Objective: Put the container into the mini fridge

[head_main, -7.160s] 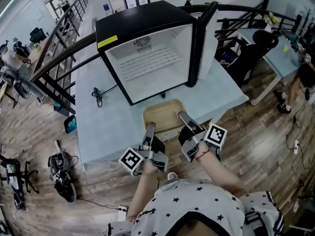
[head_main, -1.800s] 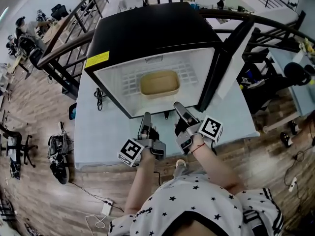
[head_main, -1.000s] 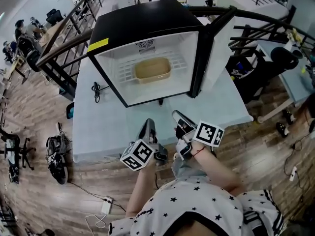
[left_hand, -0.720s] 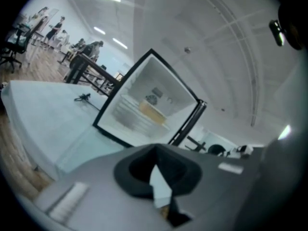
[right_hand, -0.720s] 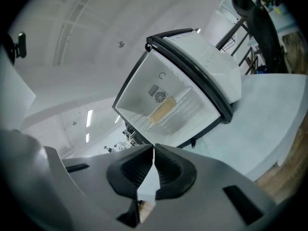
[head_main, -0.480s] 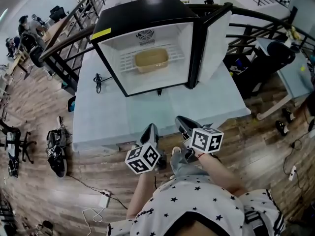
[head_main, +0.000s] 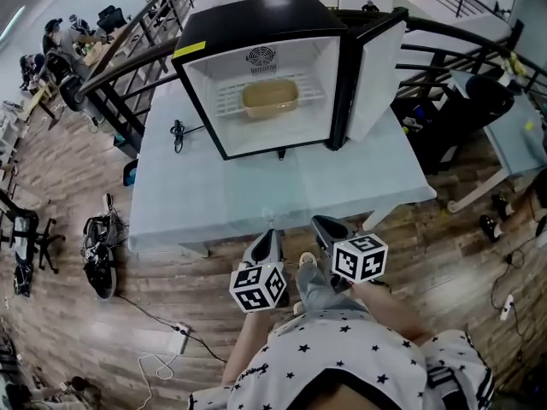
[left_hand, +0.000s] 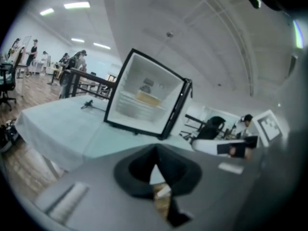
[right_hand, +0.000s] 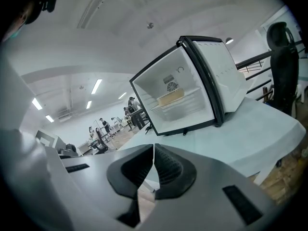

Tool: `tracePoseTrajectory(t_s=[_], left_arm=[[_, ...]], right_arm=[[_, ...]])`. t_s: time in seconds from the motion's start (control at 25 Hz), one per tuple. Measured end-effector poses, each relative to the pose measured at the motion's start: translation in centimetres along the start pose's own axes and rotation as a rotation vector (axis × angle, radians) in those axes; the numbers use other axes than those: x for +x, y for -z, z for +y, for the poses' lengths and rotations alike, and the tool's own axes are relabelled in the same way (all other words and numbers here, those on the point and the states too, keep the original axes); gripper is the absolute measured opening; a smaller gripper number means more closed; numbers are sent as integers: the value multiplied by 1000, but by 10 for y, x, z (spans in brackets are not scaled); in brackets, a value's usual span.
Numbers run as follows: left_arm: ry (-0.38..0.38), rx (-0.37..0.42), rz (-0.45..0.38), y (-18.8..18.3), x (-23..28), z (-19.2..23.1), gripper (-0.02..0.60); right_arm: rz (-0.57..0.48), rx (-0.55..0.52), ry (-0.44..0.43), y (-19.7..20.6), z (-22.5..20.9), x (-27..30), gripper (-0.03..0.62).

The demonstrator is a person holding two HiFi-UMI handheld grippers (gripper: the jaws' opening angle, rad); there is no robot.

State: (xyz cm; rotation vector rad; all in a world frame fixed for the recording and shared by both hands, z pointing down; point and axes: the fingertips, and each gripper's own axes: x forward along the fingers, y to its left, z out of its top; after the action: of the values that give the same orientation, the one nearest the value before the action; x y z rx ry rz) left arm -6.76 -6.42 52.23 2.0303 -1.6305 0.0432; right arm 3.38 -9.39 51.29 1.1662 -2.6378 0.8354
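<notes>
Tan container (head_main: 270, 97) seated on wire shelf (head_main: 227, 101) inside mini fridge (head_main: 256, 20), far on surface (head_main: 256, 195); door (head_main: 376, 71) open at right. Left tongs (head_main: 267, 244), right tongs (head_main: 326, 227) pressed together, empty, held clear at near edge: placement judged done.

wood floor (head_main: 77, 331), pale table (head_main: 214, 199), black railings (head_main: 120, 67).

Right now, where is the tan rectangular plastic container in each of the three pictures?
Head view: the tan rectangular plastic container sits upper centre.
Left gripper view: just left of centre, slightly high, and small.
Right gripper view: just above centre.
Shared landmark: the black-framed white mini fridge around it, with its door standing open on the picture's right in every view.
</notes>
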Motion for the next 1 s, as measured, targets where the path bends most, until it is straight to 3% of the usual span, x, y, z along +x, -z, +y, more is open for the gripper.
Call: tracePoseTrajectory(t_s=[0.44, 1.0], left_arm=[[-6, -5, 45, 40, -26, -7, 5], [6, -1, 49, 43, -30, -12, 5]], right_arm=[[33, -14, -27, 36, 10, -22, 26], [11, -4, -12, 37, 10, -30, 21]])
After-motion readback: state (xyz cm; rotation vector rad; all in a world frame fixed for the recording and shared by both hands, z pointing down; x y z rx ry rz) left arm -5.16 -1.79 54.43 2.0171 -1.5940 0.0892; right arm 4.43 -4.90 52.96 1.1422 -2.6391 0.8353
